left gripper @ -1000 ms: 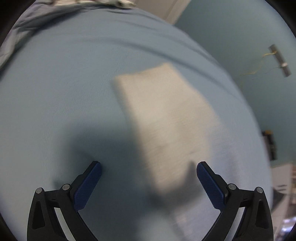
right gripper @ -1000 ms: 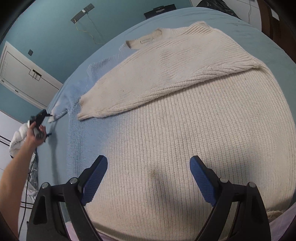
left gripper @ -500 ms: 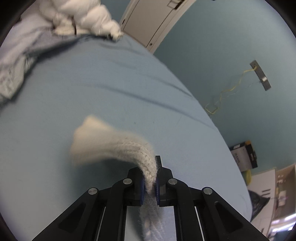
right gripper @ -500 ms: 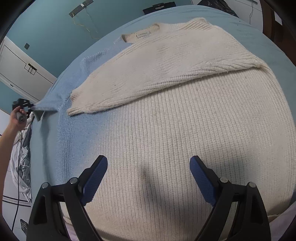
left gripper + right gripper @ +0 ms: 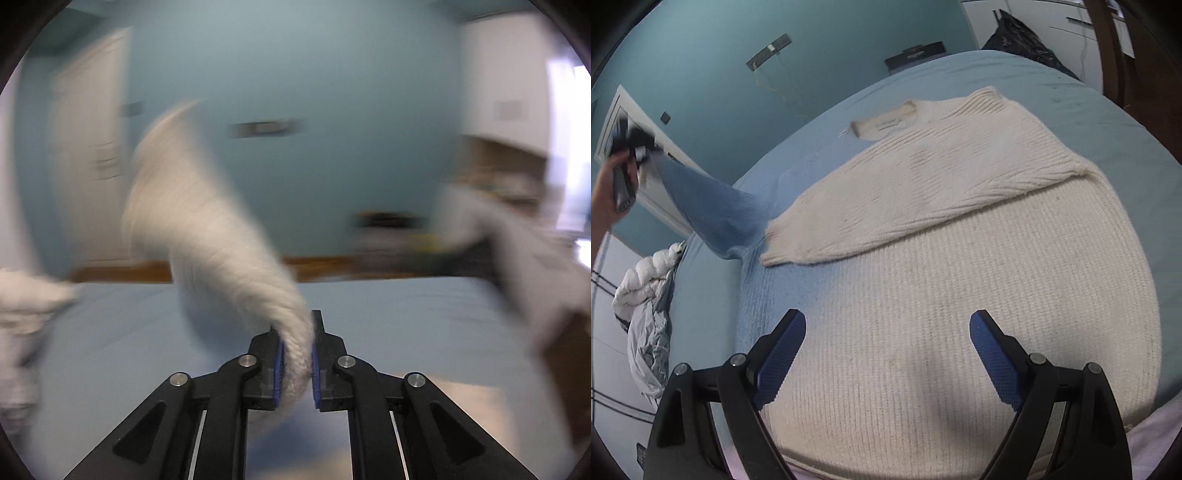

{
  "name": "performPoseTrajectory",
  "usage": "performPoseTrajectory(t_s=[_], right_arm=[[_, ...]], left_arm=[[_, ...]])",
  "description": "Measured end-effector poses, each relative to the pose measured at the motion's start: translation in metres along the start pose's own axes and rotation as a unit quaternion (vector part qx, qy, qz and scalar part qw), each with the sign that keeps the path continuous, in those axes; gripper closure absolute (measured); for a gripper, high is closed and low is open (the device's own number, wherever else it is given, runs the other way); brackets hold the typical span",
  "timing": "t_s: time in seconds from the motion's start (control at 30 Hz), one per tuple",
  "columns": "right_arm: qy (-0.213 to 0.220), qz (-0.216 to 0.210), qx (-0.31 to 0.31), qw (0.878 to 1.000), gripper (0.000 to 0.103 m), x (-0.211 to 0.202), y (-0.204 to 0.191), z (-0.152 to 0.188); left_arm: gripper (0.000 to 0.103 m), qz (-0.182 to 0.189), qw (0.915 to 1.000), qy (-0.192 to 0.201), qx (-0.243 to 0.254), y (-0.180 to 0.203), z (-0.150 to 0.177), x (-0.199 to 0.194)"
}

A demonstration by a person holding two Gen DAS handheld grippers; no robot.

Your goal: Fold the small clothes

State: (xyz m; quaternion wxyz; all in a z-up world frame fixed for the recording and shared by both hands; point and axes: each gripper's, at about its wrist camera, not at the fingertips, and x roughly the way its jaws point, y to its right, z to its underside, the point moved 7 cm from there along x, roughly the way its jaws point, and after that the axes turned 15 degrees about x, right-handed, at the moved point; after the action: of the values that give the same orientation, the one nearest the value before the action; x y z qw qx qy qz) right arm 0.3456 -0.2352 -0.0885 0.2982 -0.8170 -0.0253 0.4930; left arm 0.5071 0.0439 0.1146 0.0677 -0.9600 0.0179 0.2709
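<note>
On the blue bed [image 5: 1089,122] lies a cream knit sweater [image 5: 960,295], spread flat with its body toward the right gripper [image 5: 886,350] and its collar at the far side. One sleeve [image 5: 923,192] is folded across the chest and lies diagonally, with its cuff pointing to the left edge of the sweater. The right gripper hangs over the lower part of the sweater, its two blue pads [image 5: 783,354] wide apart and with nothing between them. At the far left of the right wrist view, the person's left hand [image 5: 605,195] holds the left gripper [image 5: 631,144] raised over the bed, and the other sleeve [image 5: 713,206] stretches up to it from the sweater's shoulder; this sleeve looks bluish in shadow. The left wrist view is strongly blurred, but it shows the left gripper [image 5: 296,354] pressed together on the knit sleeve [image 5: 207,221], which rises from between the pads and curls to the upper left, in the air over the bed [image 5: 406,325]. Behind it stands a teal wall [image 5: 295,55] and a pale door [image 5: 88,147] at the left. Beside the bed, at the left of the right wrist view, lies a white crumpled duvet [image 5: 646,288].
</note>
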Motion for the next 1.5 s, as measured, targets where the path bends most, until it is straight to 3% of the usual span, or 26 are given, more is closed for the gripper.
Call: performPoseTrajectory(t_s=[0.03, 0.07, 0.1, 0.13, 0.17, 0.23, 0.37, 0.47, 0.57, 0.7, 0.8, 0.93, 1.07, 1.17, 1.23, 1.33, 1.43, 1.47, 1.5], right_arm=[[0.001, 0.004, 0.015, 1.000, 0.015, 0.000, 0.007, -0.003], [-0.002, 0.009, 0.037, 0.999, 0.015, 0.000, 0.017, -0.007], [-0.008, 0.015, 0.065, 0.998, 0.015, 0.002, 0.029, -0.011], [-0.015, 0.020, 0.095, 0.995, 0.015, 0.004, 0.043, -0.015], [-0.020, 0.022, 0.130, 0.991, 0.015, 0.004, 0.059, -0.019], [-0.019, 0.031, 0.198, 0.980, 0.015, 0.001, 0.094, -0.028], [-0.007, 0.034, 0.280, 0.959, 0.015, -0.012, 0.140, -0.045], [0.004, 0.015, 0.301, 0.953, 0.015, -0.019, 0.146, -0.056], [-0.009, -0.001, 0.294, 0.956, 0.015, -0.016, 0.140, -0.059], [-0.030, -0.041, 0.280, 0.959, 0.015, -0.009, 0.127, -0.062], [-0.027, -0.070, 0.267, 0.961, 0.015, -0.007, 0.119, -0.075], [-0.036, -0.121, 0.268, 0.955, 0.015, 0.004, 0.106, -0.097], [-0.057, -0.169, 0.265, 0.948, 0.015, 0.045, 0.080, -0.159], [-0.057, -0.105, 0.259, 0.958, 0.019, 0.088, 0.082, -0.200], [-0.061, -0.056, 0.282, 0.956, 0.038, 0.113, 0.096, -0.212], [-0.084, -0.024, 0.315, 0.945, 0.039, 0.148, 0.111, -0.213], [-0.066, 0.007, 0.282, 0.957, 0.040, 0.155, 0.100, -0.223], [-0.062, 0.026, 0.253, 0.965, 0.049, 0.156, 0.091, -0.228], [-0.061, 0.059, 0.214, 0.973, 0.064, 0.156, 0.082, -0.233]], left_arm=[[0.056, 0.082, 0.9966, 0.001, -0.008, 0.051, 0.006, -0.006], [0.000, 0.180, 0.9830, -0.020, -0.032, 0.106, 0.025, -0.008], [0.005, 0.219, 0.9739, -0.036, -0.048, 0.136, 0.041, -0.009], [0.000, 0.248, 0.9653, -0.051, -0.064, 0.164, 0.060, -0.009], [0.000, 0.262, 0.9595, -0.078, -0.069, 0.192, 0.086, -0.008], [0.000, 0.257, 0.9564, -0.125, -0.057, 0.210, 0.123, -0.007], [0.000, 0.175, 0.9697, -0.160, -0.059, 0.168, 0.191, -0.031], [0.000, 0.074, 0.9793, -0.186, -0.028, 0.123, 0.237, -0.060], [0.000, -0.005, 0.9765, -0.215, -0.007, 0.081, 0.290, -0.091], [0.000, -0.061, 0.9719, -0.227, 0.006, 0.029, 0.337, -0.114], [0.000, -0.084, 0.9735, -0.212, 0.012, 0.009, 0.351, -0.115], [0.000, -0.056, 0.9744, -0.217, -0.014, -0.002, 0.350, -0.106], [0.000, -0.040, 0.9795, -0.194, -0.034, -0.011, 0.345, -0.110], [0.000, -0.036, 0.9761, -0.210, -0.045, -0.020, 0.349, -0.113], [0.000, -0.025, 0.9733, -0.216, -0.073, -0.027, 0.353, -0.112], [0.000, -0.016, 0.9708, -0.215, -0.105, -0.034, 0.356, -0.111], [0.000, -0.016, 0.9685, -0.219, -0.117, -0.037, 0.359, -0.109], [0.000, -0.018, 0.9679, -0.221, -0.119, -0.038, 0.359, -0.109], [0.000, -0.020, 0.9675, -0.222, -0.120, -0.038, 0.360, -0.109]])
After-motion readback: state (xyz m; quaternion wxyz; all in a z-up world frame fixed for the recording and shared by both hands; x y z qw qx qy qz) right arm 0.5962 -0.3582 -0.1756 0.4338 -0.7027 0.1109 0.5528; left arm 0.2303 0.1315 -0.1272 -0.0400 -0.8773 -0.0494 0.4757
